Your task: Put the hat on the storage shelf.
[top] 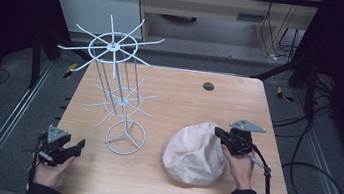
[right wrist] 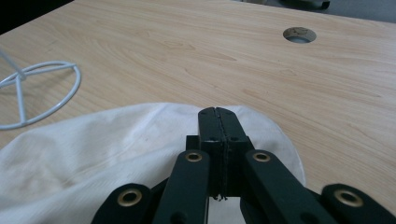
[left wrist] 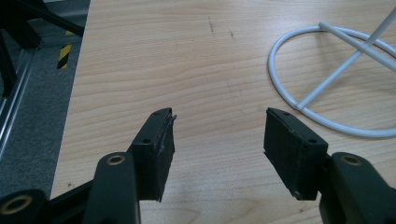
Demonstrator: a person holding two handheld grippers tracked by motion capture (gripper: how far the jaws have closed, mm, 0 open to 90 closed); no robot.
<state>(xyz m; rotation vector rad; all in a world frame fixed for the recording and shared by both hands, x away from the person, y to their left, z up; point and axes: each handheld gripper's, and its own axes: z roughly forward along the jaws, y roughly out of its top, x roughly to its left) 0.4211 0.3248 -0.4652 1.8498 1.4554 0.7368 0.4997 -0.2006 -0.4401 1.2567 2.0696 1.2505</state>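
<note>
A wooden worktop point(top: 159, 181) holds a tall white wire rack point(top: 116, 89) on the left side. The rack has thin arms sticking out at the top and in the middle, and a round ring base point(left wrist: 327, 84) with three spokes at the bottom. On the right side lies a soft, cream-white cloth point(top: 195, 153), bunched into a round lump.

The left claw point(top: 77, 146) is at the near left corner, held in a hand point(top: 49, 171). Its jaws are wide apart with nothing between them, just above bare wood, near the ring base.

The right claw point(top: 218, 132) is at the far right edge of the cloth. Its jaws are pressed tight together over the cloth. I cannot tell if any cloth is pinched between them. A small round hole point(top: 208, 86) sits near the far edge of the worktop.
</note>
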